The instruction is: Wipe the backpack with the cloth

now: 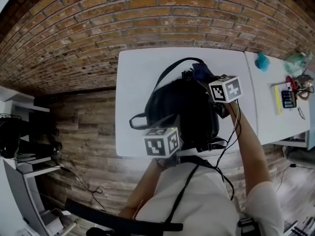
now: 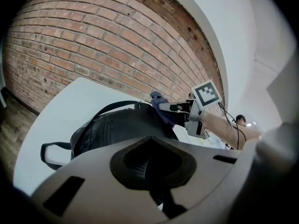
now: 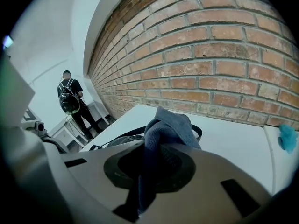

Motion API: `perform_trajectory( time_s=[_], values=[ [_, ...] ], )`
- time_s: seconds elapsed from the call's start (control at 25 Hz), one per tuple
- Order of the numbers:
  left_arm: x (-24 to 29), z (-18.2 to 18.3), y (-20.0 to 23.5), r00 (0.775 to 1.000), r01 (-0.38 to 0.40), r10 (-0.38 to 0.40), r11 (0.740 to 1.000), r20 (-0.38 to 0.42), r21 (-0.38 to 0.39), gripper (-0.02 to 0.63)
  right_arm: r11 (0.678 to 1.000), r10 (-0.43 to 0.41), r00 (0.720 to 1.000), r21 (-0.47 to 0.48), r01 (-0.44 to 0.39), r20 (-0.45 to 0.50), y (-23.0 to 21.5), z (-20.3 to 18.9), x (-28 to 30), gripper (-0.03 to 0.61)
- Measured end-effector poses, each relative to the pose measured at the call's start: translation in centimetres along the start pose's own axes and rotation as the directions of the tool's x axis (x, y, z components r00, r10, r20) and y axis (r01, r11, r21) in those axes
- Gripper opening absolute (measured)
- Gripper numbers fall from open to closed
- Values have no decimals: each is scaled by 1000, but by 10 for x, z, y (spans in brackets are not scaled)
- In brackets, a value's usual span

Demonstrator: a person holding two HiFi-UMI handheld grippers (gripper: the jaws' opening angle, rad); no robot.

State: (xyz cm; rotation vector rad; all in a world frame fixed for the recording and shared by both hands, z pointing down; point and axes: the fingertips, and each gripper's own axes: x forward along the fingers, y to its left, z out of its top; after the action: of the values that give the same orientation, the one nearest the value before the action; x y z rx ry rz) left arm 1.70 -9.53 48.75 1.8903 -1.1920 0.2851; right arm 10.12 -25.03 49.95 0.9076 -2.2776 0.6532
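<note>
Brick wall behind white tabletop. Black backpack lying centrally, long axis running away toward wall. Left gripper at near end, jaws clenched on dark backpack fabric (apparently). Right gripper at far top end, jaws grasping blue-grey cloth, held against backpack top. Wipe path toward near end judged unobstructed; clutter well apart, rightward.
</note>
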Motion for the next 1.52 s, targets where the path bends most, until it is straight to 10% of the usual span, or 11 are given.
perform_trajectory(
  time_s=[1.52],
  values=[
    [-3, -14, -15, 1000, 24, -24, 1000, -9, 12, 5, 993, 116, 990, -19, -118, -83, 62, -97, -64, 38]
  ],
)
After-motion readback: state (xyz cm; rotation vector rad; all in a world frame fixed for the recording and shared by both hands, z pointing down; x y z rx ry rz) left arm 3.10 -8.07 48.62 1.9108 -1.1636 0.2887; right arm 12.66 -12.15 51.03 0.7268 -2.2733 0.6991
